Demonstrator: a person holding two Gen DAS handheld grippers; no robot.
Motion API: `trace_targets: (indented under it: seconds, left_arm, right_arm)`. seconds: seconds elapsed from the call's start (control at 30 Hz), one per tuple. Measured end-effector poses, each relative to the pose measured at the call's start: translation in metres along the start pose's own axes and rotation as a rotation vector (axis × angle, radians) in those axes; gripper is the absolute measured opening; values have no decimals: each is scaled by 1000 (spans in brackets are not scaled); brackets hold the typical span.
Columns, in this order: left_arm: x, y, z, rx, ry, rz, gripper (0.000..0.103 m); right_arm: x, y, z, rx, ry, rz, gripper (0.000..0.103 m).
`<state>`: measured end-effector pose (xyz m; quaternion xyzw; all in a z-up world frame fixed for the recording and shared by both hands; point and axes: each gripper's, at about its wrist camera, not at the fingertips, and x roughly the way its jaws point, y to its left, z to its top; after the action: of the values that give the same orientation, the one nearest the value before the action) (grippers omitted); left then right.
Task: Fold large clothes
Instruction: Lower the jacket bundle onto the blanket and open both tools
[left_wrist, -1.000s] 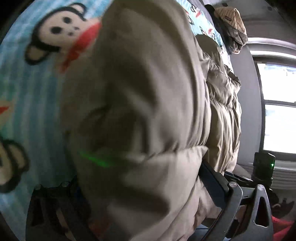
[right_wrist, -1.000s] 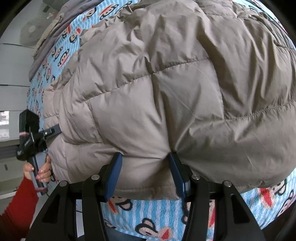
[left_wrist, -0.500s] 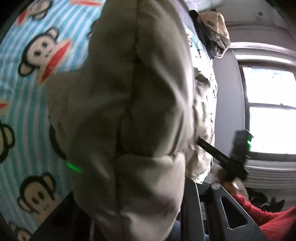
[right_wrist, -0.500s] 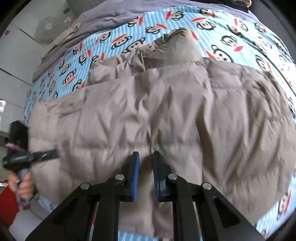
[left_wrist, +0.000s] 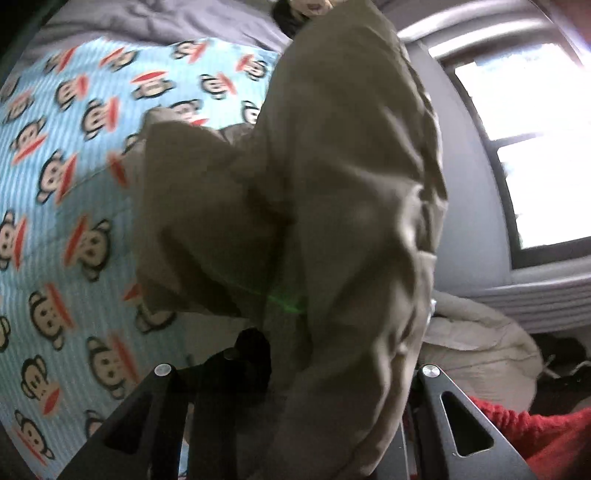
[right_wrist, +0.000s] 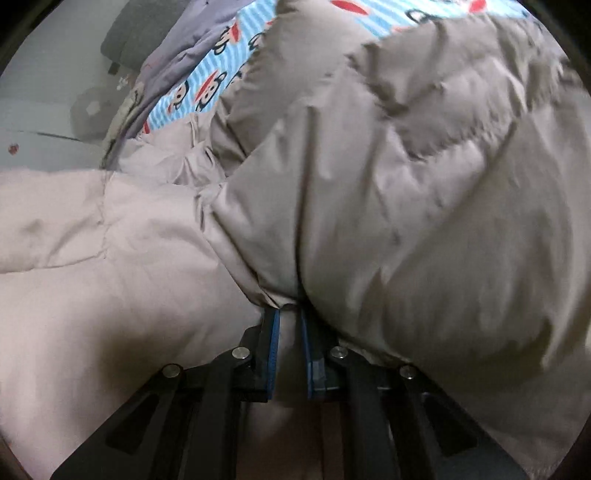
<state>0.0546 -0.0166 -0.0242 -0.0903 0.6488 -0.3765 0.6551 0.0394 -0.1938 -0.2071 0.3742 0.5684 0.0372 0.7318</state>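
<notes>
Folding has barely begun: each hand-held gripper, left (left_wrist: 295, 387) and right (right_wrist: 290, 347), is pinched tight on the puffy taupe jacket (right_wrist: 424, 184), bunched unfolded ahead of them above the bed (left_wrist: 55, 184).

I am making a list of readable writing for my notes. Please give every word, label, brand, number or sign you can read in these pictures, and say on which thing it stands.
None can be read.
Bedsheet: only cartoon monkey faces, no letters.
Beige puffer jacket: no label or brand visible in either view.
Both views are blurred.
</notes>
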Motion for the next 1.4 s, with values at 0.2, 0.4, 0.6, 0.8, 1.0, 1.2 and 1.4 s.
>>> trace_targets:
  seconds: [0.2, 0.4, 0.6, 0.8, 1.0, 1.2, 1.4]
  left_arm:
    - [35, -49, 7, 32, 8, 117, 25]
    - [54, -69, 6, 36, 11, 202, 25]
    - [104, -92, 9, 76, 48, 272, 31]
    - [167, -112, 17, 112, 122, 168, 68]
    - [215, -117, 31, 149, 182, 73, 77]
    - [241, -119, 53, 51, 214, -19, 87]
    - [256, -123, 66, 62, 227, 8, 87]
  right_arm:
    - [6, -26, 8, 101, 58, 149, 4]
    - [-34, -40, 12, 103, 82, 193, 8]
    - [-131, -95, -9, 111, -56, 137, 8]
    - [-181, -157, -41, 201, -113, 97, 8]
    - [-211, -185, -67, 233, -142, 51, 8]
    - [-245, -194, -111, 233, -175, 30, 58]
    - [-265, -152, -131, 122, -220, 134, 78]
